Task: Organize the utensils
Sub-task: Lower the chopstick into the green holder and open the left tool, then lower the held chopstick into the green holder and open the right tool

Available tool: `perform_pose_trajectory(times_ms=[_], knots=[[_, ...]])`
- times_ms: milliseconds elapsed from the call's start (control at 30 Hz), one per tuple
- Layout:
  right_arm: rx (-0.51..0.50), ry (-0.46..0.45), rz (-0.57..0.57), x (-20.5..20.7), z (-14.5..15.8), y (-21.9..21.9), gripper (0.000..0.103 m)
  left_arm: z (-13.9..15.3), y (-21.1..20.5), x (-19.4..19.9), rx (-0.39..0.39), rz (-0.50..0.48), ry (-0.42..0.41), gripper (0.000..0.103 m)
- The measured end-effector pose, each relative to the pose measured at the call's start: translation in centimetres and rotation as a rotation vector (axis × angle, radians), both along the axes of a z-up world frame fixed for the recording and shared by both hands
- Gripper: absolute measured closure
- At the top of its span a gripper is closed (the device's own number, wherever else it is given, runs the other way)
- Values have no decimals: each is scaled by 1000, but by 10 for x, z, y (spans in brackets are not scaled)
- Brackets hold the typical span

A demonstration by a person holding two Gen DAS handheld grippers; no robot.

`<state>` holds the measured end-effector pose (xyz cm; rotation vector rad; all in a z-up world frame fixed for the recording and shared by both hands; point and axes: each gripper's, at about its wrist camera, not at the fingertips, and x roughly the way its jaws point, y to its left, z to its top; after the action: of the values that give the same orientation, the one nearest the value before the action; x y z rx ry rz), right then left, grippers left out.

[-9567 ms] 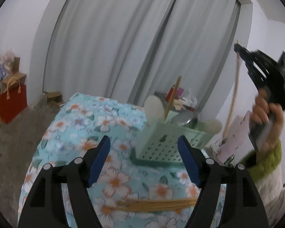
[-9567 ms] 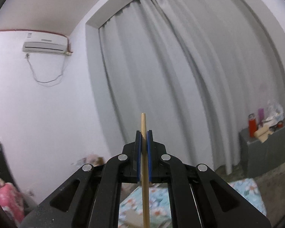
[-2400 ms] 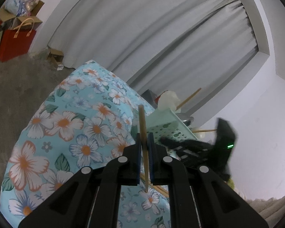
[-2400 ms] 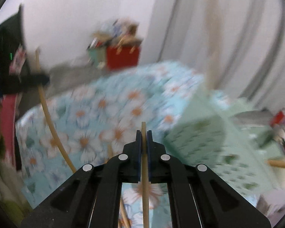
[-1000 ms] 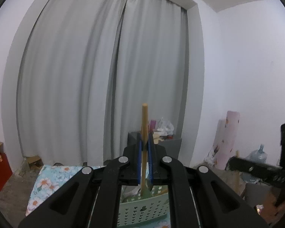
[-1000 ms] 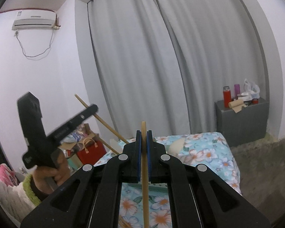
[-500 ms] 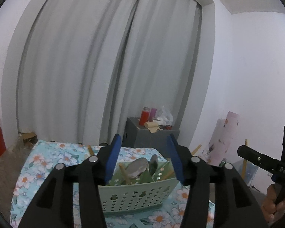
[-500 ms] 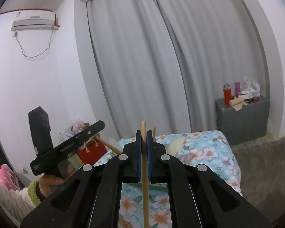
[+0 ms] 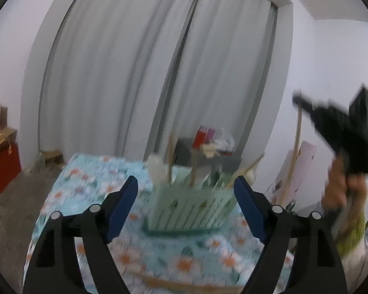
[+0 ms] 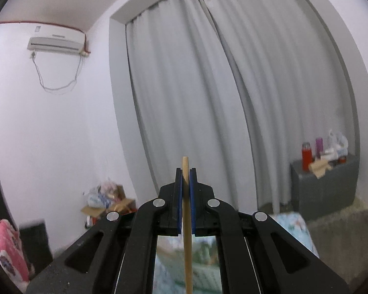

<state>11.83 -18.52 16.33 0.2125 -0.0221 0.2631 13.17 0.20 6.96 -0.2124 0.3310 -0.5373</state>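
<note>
Left gripper [image 9: 185, 196] jaws just been opening, wide now, nothing between; green basket [image 9: 190, 207] on floral cloth [image 9: 93, 171] ahead, utensils inside; right gripper [image 10: 186, 203] clamped on upright wooden stick [image 10: 186, 210], raised

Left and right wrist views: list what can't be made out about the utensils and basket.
- Left wrist view: motion blur smears the green basket; the utensils standing in it cannot be told apart or counted.
- Left wrist view: the wooden stick on the cloth is partly hidden behind the open left gripper.
- Right wrist view: the chopstick in the shut right gripper is cut off by the bottom edge.
</note>
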Motion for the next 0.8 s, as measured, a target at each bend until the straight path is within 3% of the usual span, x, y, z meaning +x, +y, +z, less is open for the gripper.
perform_pose_trajectory(times_ms=[233, 433, 800], knots=[[0, -71, -82, 36, 22, 12, 100, -37, 18, -12, 3, 12, 116, 21], [-7, -94, -207, 62, 14, 21, 100, -44, 33, -29, -8, 36, 132, 20], [-39, -94, -304, 86, -10, 39, 99, -50, 52, -20, -33, 58, 148, 20]])
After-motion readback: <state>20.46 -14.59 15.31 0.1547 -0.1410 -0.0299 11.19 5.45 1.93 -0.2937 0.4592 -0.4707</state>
